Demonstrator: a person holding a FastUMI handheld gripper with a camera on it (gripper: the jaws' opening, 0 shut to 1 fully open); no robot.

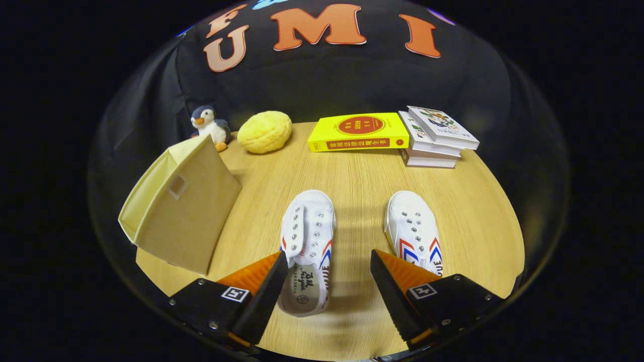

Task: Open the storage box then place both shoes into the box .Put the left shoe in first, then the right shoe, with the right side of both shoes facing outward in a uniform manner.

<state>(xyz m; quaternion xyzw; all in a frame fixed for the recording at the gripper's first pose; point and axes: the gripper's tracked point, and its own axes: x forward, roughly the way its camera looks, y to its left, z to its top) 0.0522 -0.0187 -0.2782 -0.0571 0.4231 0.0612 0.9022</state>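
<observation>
**Gripper above two shoes, storage box at left**

I see the round light wooden table [352, 181] filling the middle of the frame. At centre left stands the beige fabric storage box [183, 211], tilted, with a small square pull tab on the face turned toward me; whether it is open I cannot tell. At the bottom of the frame is my gripper [329, 274], its jaws spread wide and holding nothing. The left white canvas shoe with red and blue chevron stripes [307, 246] lies between the fingers, close beside the left finger, toe pointing away, its heel blurred. The matching right white canvas shoe [412, 229] lies just ahead of the right finger, which covers its heel. The two shoes lie apart, roughly parallel. In the upper centre rests a yellow book with a red disc on its cover [358, 131]; just right of it, a stack of white books [433, 138]. At upper left sit a yellow knobbly round cushion [264, 131] and a small plush penguin [209, 125].
</observation>
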